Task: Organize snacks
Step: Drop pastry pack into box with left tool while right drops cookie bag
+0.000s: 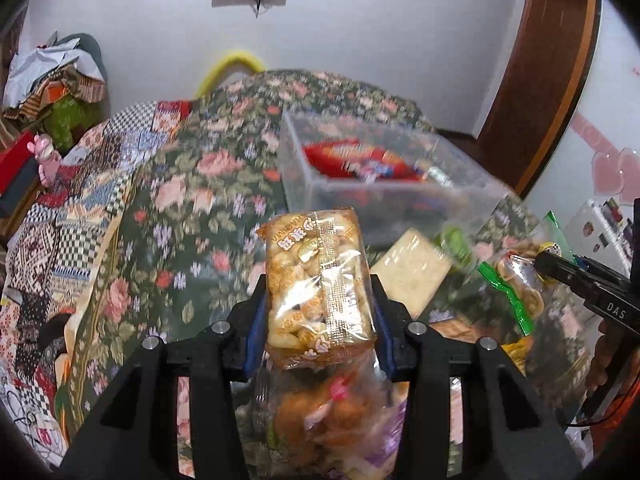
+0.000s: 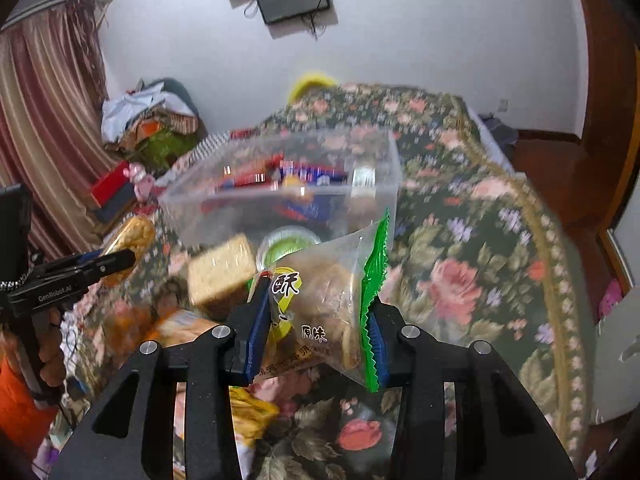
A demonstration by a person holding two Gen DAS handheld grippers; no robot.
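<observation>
Both claws loaded, bin [image 1: 384,196] ahead

Left claw [image 1: 318,300] grips a peanut pack [image 1: 316,276], right claw [image 2: 316,320] a biscuit bag [image 2: 328,292]; best released low, one by one, inside the bin.

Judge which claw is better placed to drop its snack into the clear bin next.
Probably right. The right claw holds its green-edged bag directly before the bin; the left claw, gripping the cracker pack, points left of it.

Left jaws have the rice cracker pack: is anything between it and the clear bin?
Nothing visible blocks it. The rice cracker pack is lifted in the left gripper, and the clear bin ahead has an open top; only floral cloth lies between.
</observation>
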